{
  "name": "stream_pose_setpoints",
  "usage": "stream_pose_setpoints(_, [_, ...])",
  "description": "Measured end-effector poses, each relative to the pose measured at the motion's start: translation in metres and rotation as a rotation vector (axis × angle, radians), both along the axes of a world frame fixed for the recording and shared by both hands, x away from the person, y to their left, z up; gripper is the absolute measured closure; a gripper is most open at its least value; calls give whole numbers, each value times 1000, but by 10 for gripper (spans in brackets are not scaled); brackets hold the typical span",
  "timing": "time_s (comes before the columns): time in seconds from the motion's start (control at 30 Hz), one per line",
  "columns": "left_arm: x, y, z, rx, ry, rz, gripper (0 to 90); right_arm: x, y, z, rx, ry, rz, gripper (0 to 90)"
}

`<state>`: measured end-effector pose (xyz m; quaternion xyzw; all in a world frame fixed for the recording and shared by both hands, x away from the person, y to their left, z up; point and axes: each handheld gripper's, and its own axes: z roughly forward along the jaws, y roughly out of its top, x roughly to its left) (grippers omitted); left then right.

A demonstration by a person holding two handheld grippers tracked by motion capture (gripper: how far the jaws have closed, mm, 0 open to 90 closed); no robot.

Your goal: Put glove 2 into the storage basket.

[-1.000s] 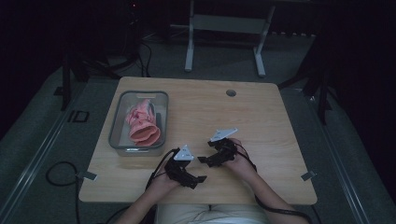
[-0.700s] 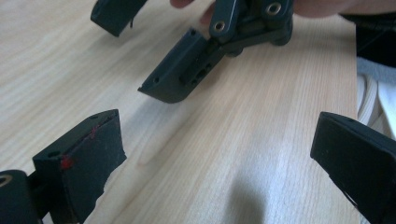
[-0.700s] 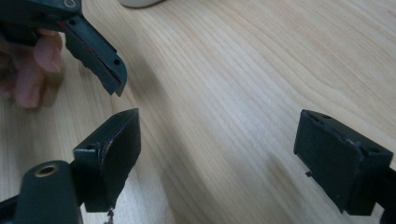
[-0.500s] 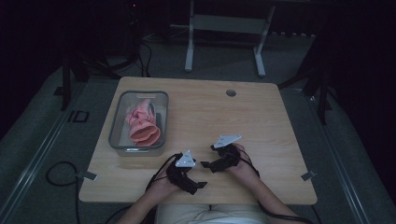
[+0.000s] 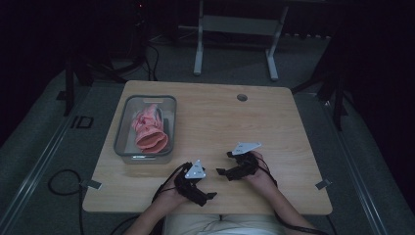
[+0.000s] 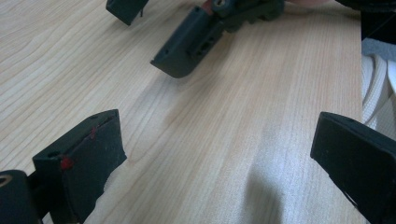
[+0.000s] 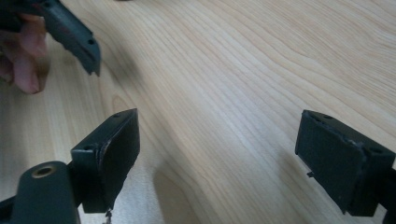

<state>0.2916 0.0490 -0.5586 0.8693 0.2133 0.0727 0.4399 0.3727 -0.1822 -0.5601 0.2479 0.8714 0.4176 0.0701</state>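
Pink cloth (image 5: 149,131) fills the bin (image 5: 123,128) at the table's left edge, both grippers' jaws spread over bare wood.

Cut-off jaws, a dim high view, and a heap too small to read

In the left gripper view, the right gripper (image 6: 187,35) is cropped by the top edge, and a white folded thing (image 6: 379,93) runs off the right edge. In the right gripper view, fingers (image 7: 21,58) are cut by the left edge. In the high view, the pink heap (image 5: 149,129) in the grey bin (image 5: 122,132) is too small to identify.
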Motion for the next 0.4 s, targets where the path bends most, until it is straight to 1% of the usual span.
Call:
stream_pose_setpoints(0.13, [0, 0, 1, -5, 3, -4, 21, 0, -1, 0, 9, -7, 1, 145])
stream_pose_setpoints(0.2, [0, 0, 1, -6, -2, 1, 21, 0, -1, 0, 13, -9, 4, 145])
stream_pose_setpoints(0.33, [-1, 0, 2, -6, 0, -5, 21, 0, 0, -1, 6, -8, 5, 145])
stream_pose_setpoints(0.4, [-1, 0, 2, 0, -4, -5, 21, 0, 0, -1, 2, -10, 3, 145])
